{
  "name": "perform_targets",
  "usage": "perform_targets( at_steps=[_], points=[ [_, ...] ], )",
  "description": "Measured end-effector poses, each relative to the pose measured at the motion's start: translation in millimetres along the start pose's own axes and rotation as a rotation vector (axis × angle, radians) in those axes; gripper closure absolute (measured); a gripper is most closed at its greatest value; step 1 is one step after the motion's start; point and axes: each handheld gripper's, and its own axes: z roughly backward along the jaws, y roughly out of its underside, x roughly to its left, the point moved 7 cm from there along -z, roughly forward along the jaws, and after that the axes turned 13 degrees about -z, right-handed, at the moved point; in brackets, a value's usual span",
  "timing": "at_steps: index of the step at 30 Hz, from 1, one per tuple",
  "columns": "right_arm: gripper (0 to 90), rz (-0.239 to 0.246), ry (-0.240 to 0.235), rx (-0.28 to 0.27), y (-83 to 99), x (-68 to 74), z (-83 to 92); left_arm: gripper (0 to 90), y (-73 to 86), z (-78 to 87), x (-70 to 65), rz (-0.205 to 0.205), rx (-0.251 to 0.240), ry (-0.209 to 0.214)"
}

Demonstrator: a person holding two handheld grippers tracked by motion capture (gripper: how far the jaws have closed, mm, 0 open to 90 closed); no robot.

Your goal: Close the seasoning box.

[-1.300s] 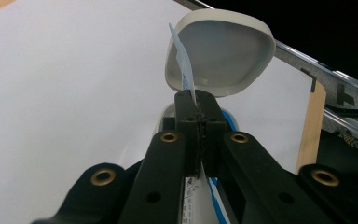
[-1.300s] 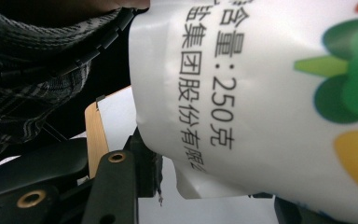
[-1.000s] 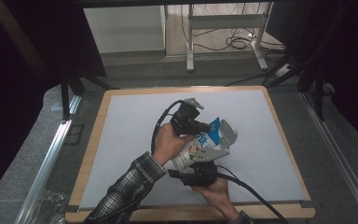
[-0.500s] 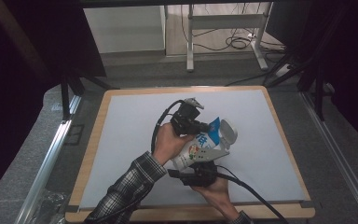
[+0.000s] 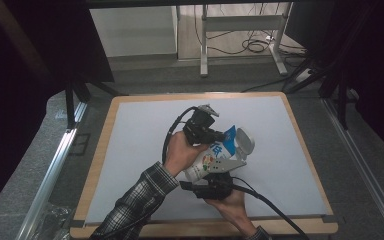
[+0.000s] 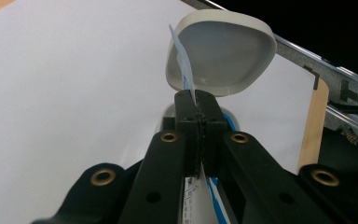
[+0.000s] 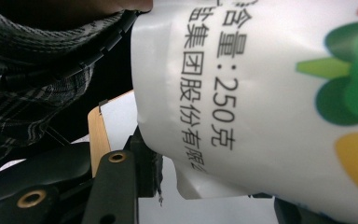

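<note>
Above the middle of the white-topped desk with a light wooden rim, a white plastic pouch printed with blue, green and orange graphics and black characters was held tilted between the two tools, its blue upper end toward the far right. The left tool gripped that upper end: in the left gripper view its black jaws stood pressed together on a thin blue-and-white flap of the pouch, which stuck up from between them. Just past the flap sat a shallow white bowl with rounded corners, tilted so its hollow faced the camera; in the high view the bowl lay just beside the pouch's top.

The right tool held the pouch's lower end from the near side, its jaws partly apart and clamped around the pouch's body; in the right gripper view the pouch's printed white wall lay between its black jaws. A sleeve of grey plaid fabric covered the left forearm.
</note>
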Motion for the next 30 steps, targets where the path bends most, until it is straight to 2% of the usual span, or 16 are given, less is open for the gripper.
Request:
perform_targets(
  at_steps=[30],
  points=[
    [56.2,-0.011,-0.001,-0.011,-2.2,0.0,-0.2,89.7,-2.1,-0.6,1.2,-0.003,0.014,0.002]
  ],
)
